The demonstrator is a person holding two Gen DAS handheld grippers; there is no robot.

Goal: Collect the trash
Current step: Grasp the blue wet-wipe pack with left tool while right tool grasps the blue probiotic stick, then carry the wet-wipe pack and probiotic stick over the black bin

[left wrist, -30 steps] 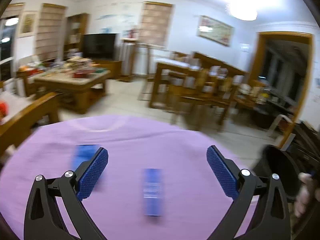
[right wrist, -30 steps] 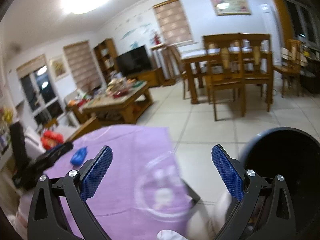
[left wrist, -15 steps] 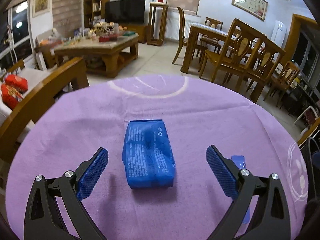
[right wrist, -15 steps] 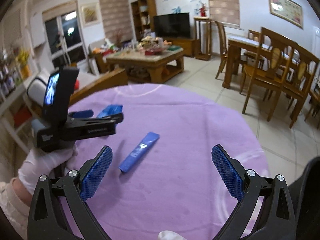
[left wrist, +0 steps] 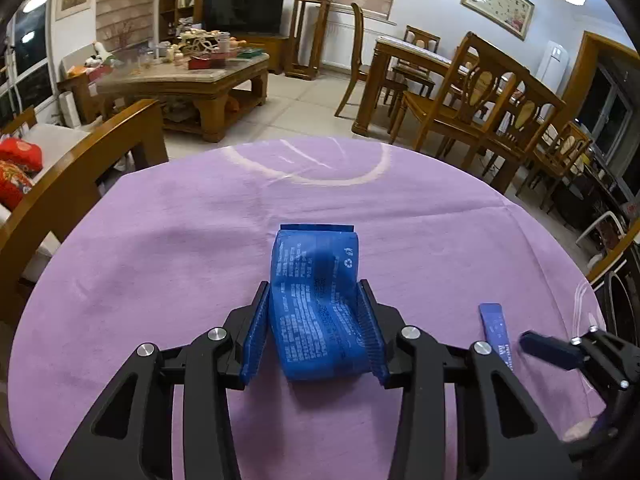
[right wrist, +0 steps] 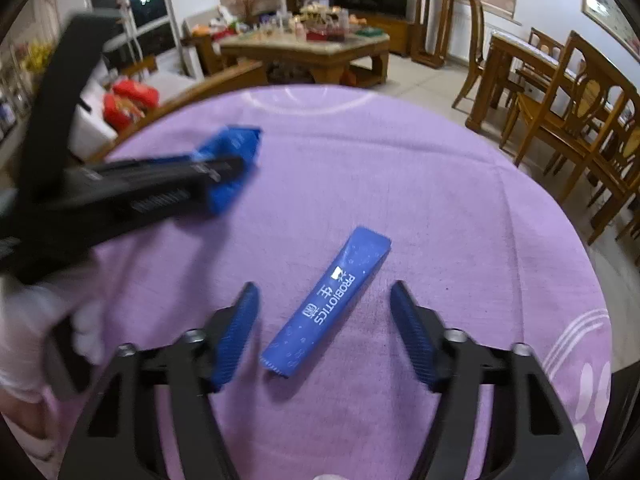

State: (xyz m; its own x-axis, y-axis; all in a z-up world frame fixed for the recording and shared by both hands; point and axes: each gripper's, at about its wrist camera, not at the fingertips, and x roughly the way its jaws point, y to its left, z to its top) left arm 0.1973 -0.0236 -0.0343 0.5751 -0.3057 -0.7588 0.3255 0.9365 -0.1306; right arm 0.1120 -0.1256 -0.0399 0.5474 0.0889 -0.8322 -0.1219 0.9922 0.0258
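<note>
On a round table (left wrist: 160, 240) under a purple cloth, the left gripper (left wrist: 316, 332) is closing on a blue packet (left wrist: 316, 300), its pads touching the packet's two long sides. The packet looks light, soft and crinkly, likely to buckle if squeezed hard. To the right, the right gripper (right wrist: 324, 332) is closing around a slim blue sachet (right wrist: 328, 300) lying flat, pads not yet touching. It looks thin and slippery; best pinched across its narrow middle.

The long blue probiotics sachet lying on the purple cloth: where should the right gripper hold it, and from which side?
Grip the long blue probiotics sachet across its narrow width near the middle, coming down from above. It lies flat and slanted on the purple cloth, so the right gripper, now closing astride it without touching, would probably grip squarer if rolled to match.
</note>
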